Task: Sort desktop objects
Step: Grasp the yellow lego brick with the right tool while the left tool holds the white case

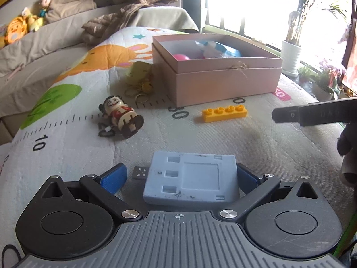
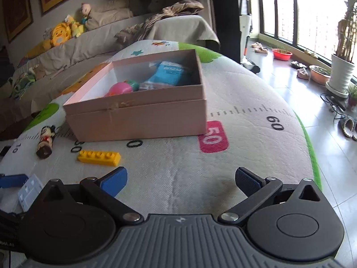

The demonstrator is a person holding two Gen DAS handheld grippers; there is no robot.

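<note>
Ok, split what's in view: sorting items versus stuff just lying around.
Job:
- pink box, already holding toys
- blue charger, between the open left gripper fingers
- yellow brick
- figurine
- keyrings
- right gripper, open and empty

Lying about:
- plush toys on the sofa
- jacket
- plant pots
- slippers

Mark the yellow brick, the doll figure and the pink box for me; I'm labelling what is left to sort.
yellow brick (image 1: pixel 224 113): left wrist view, on its studded top.
doll figure (image 1: pixel 121 117): left wrist view, on its body.
pink box (image 2: pixel 142 118): right wrist view, on its front wall.
</note>
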